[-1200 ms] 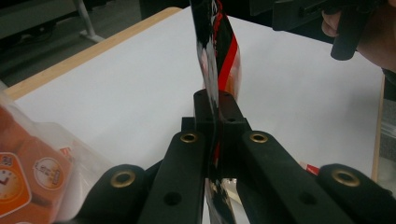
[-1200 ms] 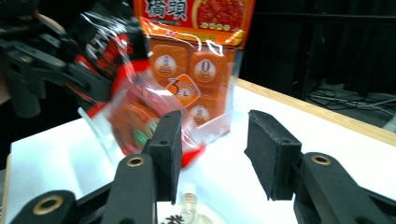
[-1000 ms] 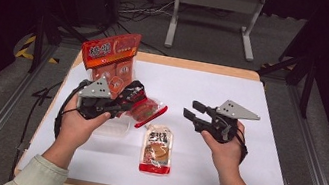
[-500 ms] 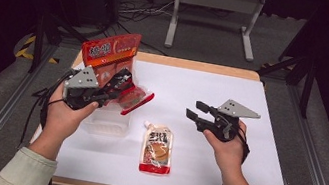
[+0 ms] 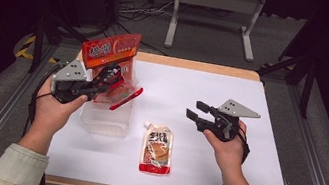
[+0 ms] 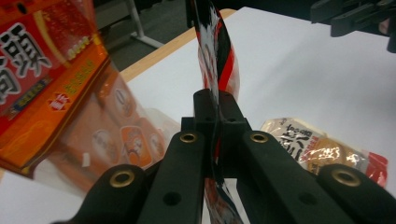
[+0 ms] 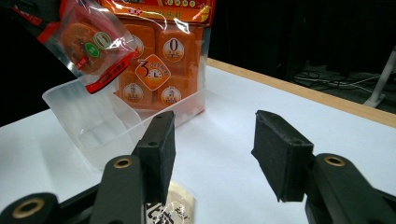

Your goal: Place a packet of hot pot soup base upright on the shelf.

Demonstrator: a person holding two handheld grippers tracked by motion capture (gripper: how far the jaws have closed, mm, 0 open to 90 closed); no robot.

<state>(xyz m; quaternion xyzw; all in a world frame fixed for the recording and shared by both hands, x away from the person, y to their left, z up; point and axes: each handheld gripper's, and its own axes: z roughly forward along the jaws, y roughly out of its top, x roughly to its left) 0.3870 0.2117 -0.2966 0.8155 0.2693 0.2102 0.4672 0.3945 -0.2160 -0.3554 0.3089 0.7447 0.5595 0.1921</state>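
Lifted further since a moment ago, the left claw [image 5: 113, 75] has carried its small red snack packet [image 5: 123, 97] up and leftward, from low over the worktop to above the clear plastic tub [image 5: 105, 118]. The right claw [image 5: 198, 111] has barely shifted.

A white worktop [image 5: 213, 90] with a wooden edge carries everything, and a person's two forearms in pale sleeves come in from the near side.

Just behind the left claw, a tall orange bag of wrapped snacks [image 5: 111, 50] stands upright in the far end of the tub. The tub sits directly under that claw.

The left claw is pressed together on the red packet, pinching its edge, so the packet hangs out past the jaws; the left claw's camera shows it edge-on, rising between them [image 6: 215, 56].

The right claw is spread wide with nothing between its jaws, held above the worktop, well apart from the tub.

A spouted pouch [image 5: 158, 148] with a red bottom edge lies flat on the worktop, between the two claws and nearer the person.
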